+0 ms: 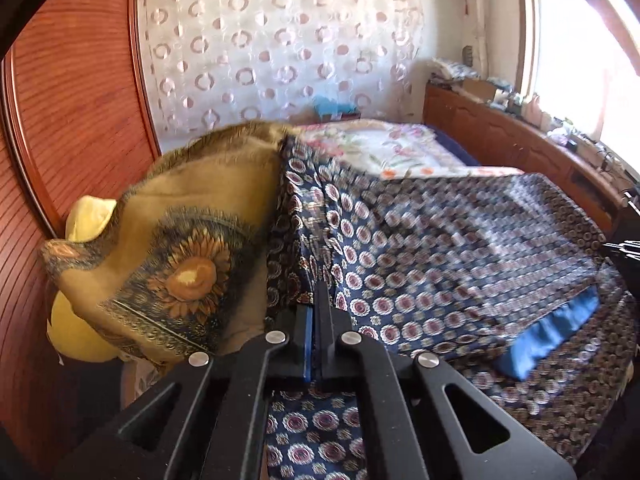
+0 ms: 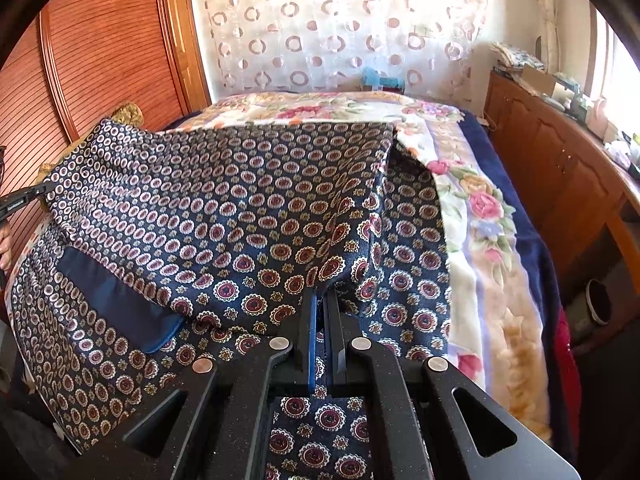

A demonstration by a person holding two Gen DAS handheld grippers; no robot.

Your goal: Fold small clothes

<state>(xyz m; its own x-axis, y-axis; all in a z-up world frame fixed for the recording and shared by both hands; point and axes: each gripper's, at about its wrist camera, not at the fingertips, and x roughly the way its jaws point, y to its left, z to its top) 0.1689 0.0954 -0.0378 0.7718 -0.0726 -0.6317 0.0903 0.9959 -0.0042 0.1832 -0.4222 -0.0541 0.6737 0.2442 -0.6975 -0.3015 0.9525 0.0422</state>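
Observation:
A navy garment with red and white medallions and a plain blue hem band is stretched above the bed between both grippers. My left gripper is shut on its left edge, next to a sunflower cushion. My right gripper is shut on its right edge, and the cloth hangs taut and lifted across the right wrist view. The blue band shows there at lower left. The tip of the left gripper shows at the far left of the right wrist view.
The bed carries a floral blanket over a dark blue sheet. A wooden headboard stands on the left, with a yellow pillow beside it. A wooden cabinet with clutter runs along the right. A patterned curtain hangs behind.

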